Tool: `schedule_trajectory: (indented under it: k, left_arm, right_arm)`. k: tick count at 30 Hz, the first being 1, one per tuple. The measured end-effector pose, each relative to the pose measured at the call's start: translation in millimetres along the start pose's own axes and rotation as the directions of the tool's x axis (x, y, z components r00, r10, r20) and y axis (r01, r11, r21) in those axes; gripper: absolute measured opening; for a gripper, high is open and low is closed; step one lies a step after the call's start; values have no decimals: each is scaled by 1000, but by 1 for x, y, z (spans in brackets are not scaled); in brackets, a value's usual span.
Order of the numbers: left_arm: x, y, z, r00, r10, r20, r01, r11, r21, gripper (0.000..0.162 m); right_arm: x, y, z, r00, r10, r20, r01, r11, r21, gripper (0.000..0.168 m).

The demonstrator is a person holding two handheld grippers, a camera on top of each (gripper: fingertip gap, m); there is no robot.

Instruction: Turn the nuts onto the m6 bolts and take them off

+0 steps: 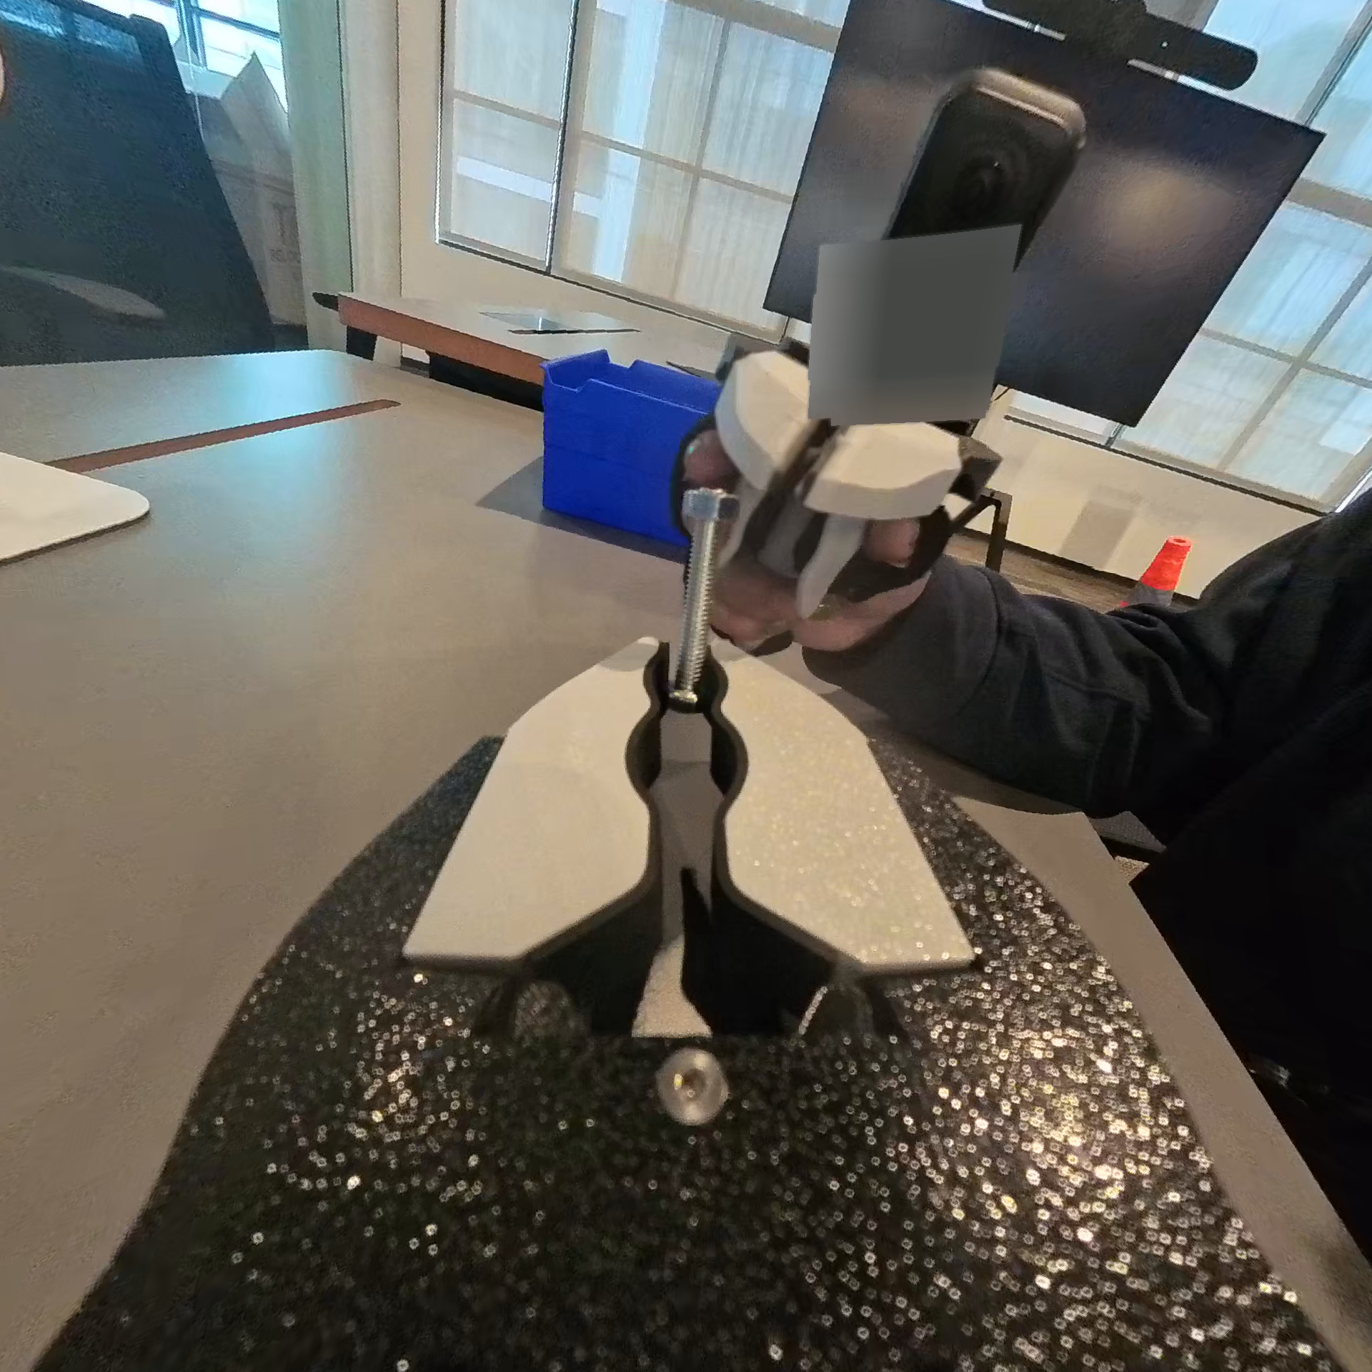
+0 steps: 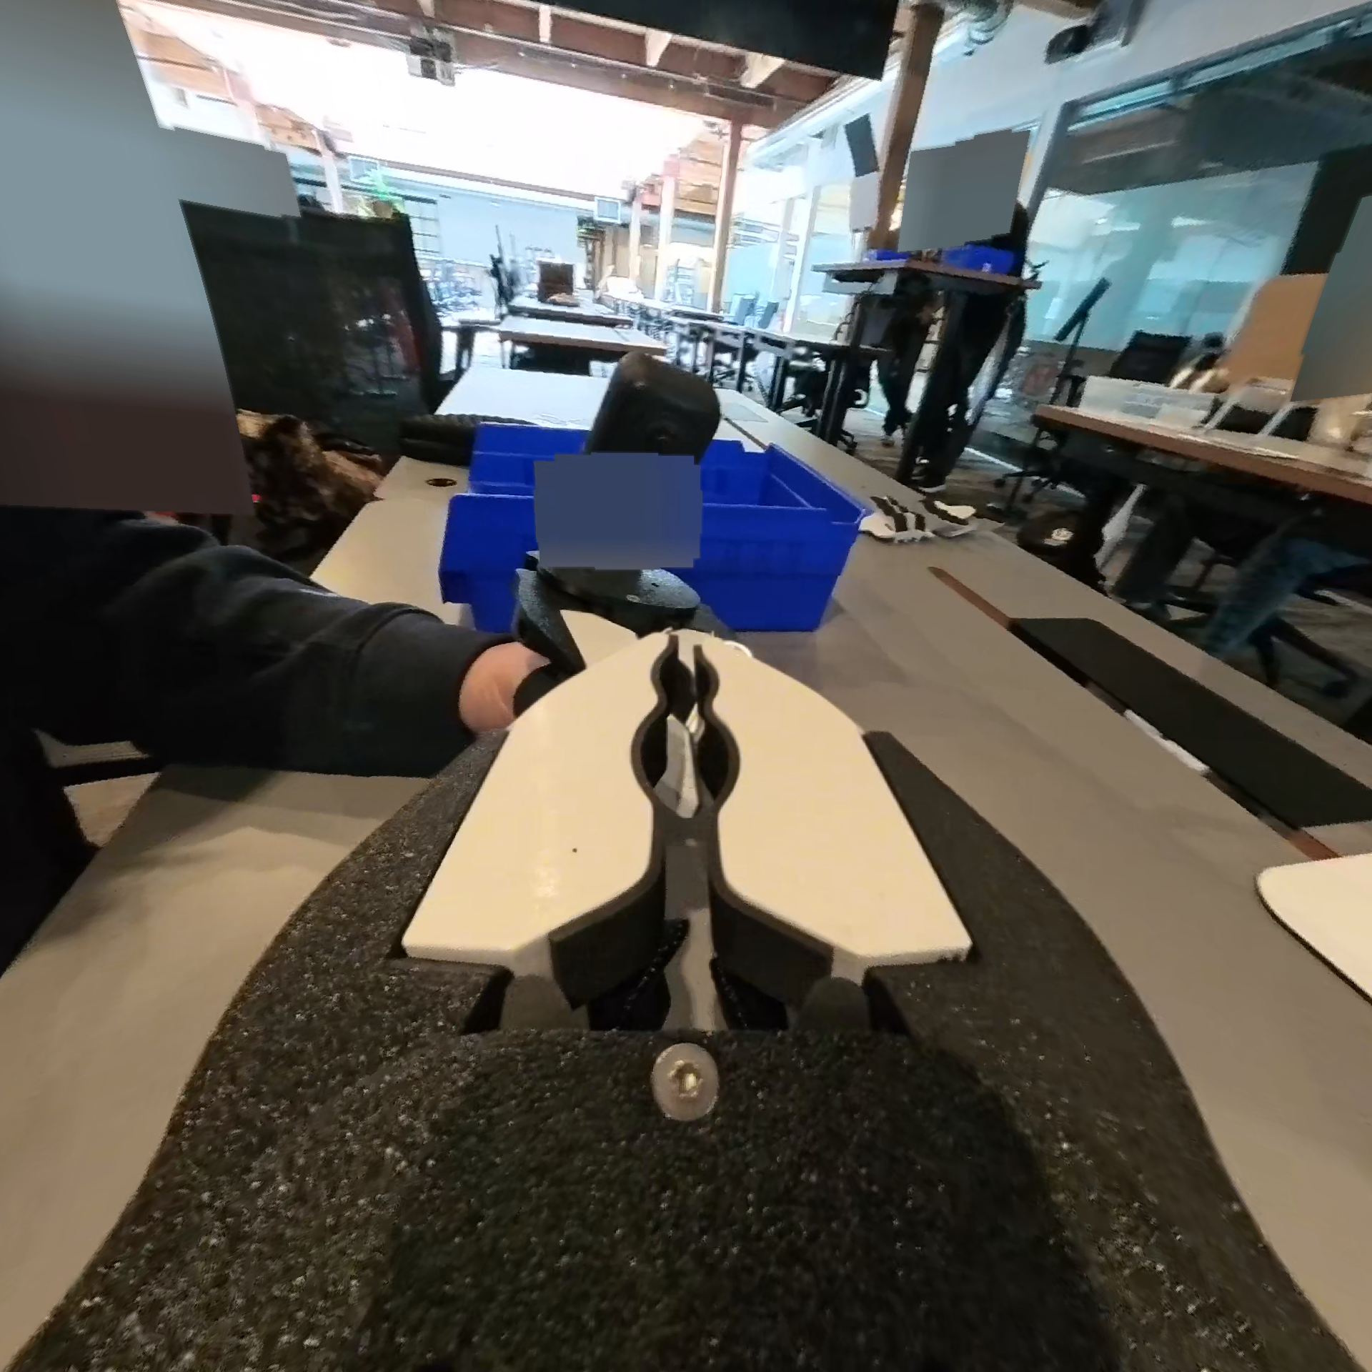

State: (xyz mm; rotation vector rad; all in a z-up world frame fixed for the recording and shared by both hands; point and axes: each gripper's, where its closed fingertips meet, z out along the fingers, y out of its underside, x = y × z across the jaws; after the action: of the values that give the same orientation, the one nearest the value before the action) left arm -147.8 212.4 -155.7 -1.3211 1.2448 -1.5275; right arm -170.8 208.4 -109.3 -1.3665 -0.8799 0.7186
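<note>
My left gripper [image 1: 687, 672] is shut on the lower end of a silver bolt [image 1: 696, 594], which stands upright above the grey table [image 1: 297, 668]. A silver nut [image 1: 709, 508] sits at the bolt's top end. My right gripper [image 1: 787, 549], held in a hand, hovers just right of the nut and is not touching it as far as I can tell. In the right wrist view my right gripper [image 2: 687, 657] has its jaws nearly together with nothing between the tips. The left gripper's black body [image 2: 616, 594] sits just beyond it.
A blue bin [image 1: 624, 445] stands on the table behind the grippers and also shows in the right wrist view [image 2: 772, 534]. A white pad [image 1: 59, 505] lies at the left. A dark monitor [image 1: 1114, 260] stands behind. The table's edge runs along the right. Tip to tip, the grippers are about 5 cm apart.
</note>
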Motion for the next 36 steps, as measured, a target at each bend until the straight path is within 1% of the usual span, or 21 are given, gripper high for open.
schedule_trajectory:
  k: [4,7,8,9,10,12,16,19,20,22,23,25,30,32,33,34,36]
  left_arm:
    - [0,0,0,1000,-1,0,1,1000,0,8]
    - [0,0,0,1000,-2,0,2,1000,1,8]
    - [0,0,0,1000,-2,0,2,1000,1,8]
    - [0,0,0,1000,-3,0,3,1000,2,8]
    - [0,0,0,1000,-3,0,3,1000,3,8]
    - [0,0,0,1000,-3,0,3,1000,2,8]
    - [0,0,0,1000,-4,-1,4,1000,3,8]
    - [0,0,0,1000,-4,0,4,1000,3,8]
    - [-1,0,0,1000,-5,0,5,1000,3,8]
    - [-1,0,-1,1000,-7,-1,7,1000,5,8]
    - [-1,0,-1,1000,-8,-1,8,1000,6,8]
    - [-1,0,-1,1000,-8,-1,8,1000,5,8]
    - [-1,0,-1,1000,-9,-1,9,1000,5,8]
    - [-1,0,0,1000,-8,-1,8,1000,4,8]
    - [-1,0,-1,1000,-8,-1,8,1000,5,8]
    - [-1,0,-1,1000,-8,-1,8,1000,5,8]
    - [-1,0,-1,1000,-8,-1,8,1000,5,8]
  right_arm:
    - [14,4,1,994,-25,-105,23,999,-25,13]
    - [10,9,4,996,-26,-82,22,999,-47,14]
    - [5,8,4,999,-20,-45,18,999,-45,10]
    - [-2,7,3,1000,-13,4,13,999,-39,0]
    - [-5,5,3,1000,-3,25,4,1000,-31,0]
    - [-1,4,1,1000,-8,3,8,1000,-21,1]
    - [12,4,0,995,-33,-93,32,999,-22,12]
    - [11,8,3,996,-21,-84,18,999,-41,15]
    - [8,9,4,998,-18,-66,16,999,-43,14]
    - [-2,7,3,1000,-10,8,10,999,-36,1]
    - [-4,6,3,1000,-3,24,4,1000,-31,0]
    - [0,5,2,1000,-10,-4,10,1000,-20,2]
    - [15,8,3,993,-25,-114,21,999,-35,14]
    - [12,10,4,996,-21,-90,17,999,-44,13]
    - [7,9,5,998,-19,-55,16,999,-39,10]
    - [1,8,4,1000,-18,-14,17,999,-31,1]
    - [-1,5,3,1000,-13,4,13,1000,-19,0]
